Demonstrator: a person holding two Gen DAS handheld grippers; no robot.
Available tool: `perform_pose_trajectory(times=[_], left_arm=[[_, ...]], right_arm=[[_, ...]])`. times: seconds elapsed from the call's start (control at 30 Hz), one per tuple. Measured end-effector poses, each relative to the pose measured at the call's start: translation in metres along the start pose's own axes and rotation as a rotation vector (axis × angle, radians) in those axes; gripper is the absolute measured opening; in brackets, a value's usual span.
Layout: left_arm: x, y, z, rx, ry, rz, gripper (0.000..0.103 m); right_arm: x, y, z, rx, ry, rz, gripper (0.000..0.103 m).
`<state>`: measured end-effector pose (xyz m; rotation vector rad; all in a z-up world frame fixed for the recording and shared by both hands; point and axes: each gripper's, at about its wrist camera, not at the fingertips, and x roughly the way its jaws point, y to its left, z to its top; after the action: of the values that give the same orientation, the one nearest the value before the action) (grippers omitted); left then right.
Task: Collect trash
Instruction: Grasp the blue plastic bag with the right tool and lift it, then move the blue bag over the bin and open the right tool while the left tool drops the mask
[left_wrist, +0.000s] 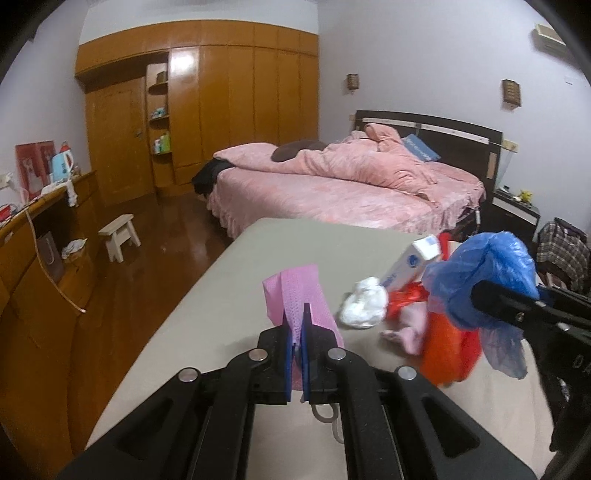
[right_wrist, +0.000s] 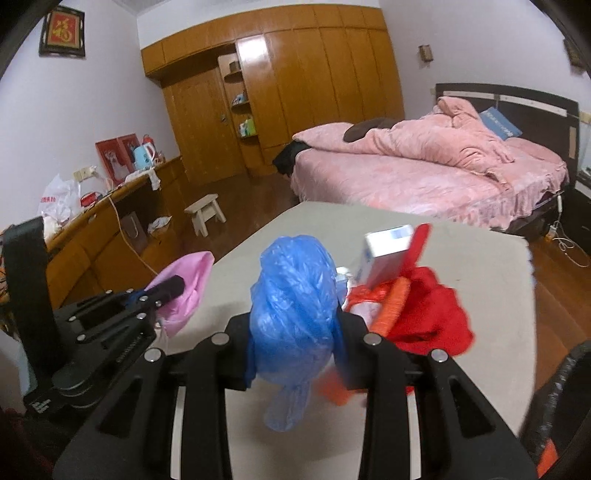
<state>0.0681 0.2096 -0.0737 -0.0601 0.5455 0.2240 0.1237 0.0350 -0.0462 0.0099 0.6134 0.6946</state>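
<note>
Left wrist: one pink bag (left_wrist: 295, 295), one blue bag (left_wrist: 487, 273), two tools.

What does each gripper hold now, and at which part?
The left gripper pinches the pink bag at its lower edge. The right gripper clamps the crumpled blue plastic bag around its bunched middle.

Tabletop (left_wrist: 229, 258) in front; bed (left_wrist: 332, 188) behind it, wardrobe (left_wrist: 229, 103) behind bed at far wall. Stool (left_wrist: 120, 236) on floor, left of tabletop. Carton (left_wrist: 410, 264) + trash pile on tabletop's right.
</note>
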Motion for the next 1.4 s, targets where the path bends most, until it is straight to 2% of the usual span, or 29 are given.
perform_pose_trajectory(times=[0.23, 0.6, 1.07, 1.4], left_arm=[[-0.013, -0.047, 0.006, 0.042, -0.022, -0.088, 0.004], [-0.029, -0.144, 0.005, 0.125, -0.026, -0.279, 0.004], [-0.045, -0.278, -0.011, 0.262, -0.002, -0.521, 0.004], [-0.044, -0.353, -0.029, 0.326, 0.030, -0.662, 0.004]], right_arm=[[-0.048, -0.035, -0.007, 0.038, -0.044, -0.082, 0.031], [-0.111, -0.105, -0.035, 0.118, -0.071, -0.253, 0.031], [-0.202, -0.199, -0.100, 0.259, -0.086, -0.494, 0.031], [-0.237, -0.243, -0.135, 0.346, -0.094, -0.609, 0.032]])
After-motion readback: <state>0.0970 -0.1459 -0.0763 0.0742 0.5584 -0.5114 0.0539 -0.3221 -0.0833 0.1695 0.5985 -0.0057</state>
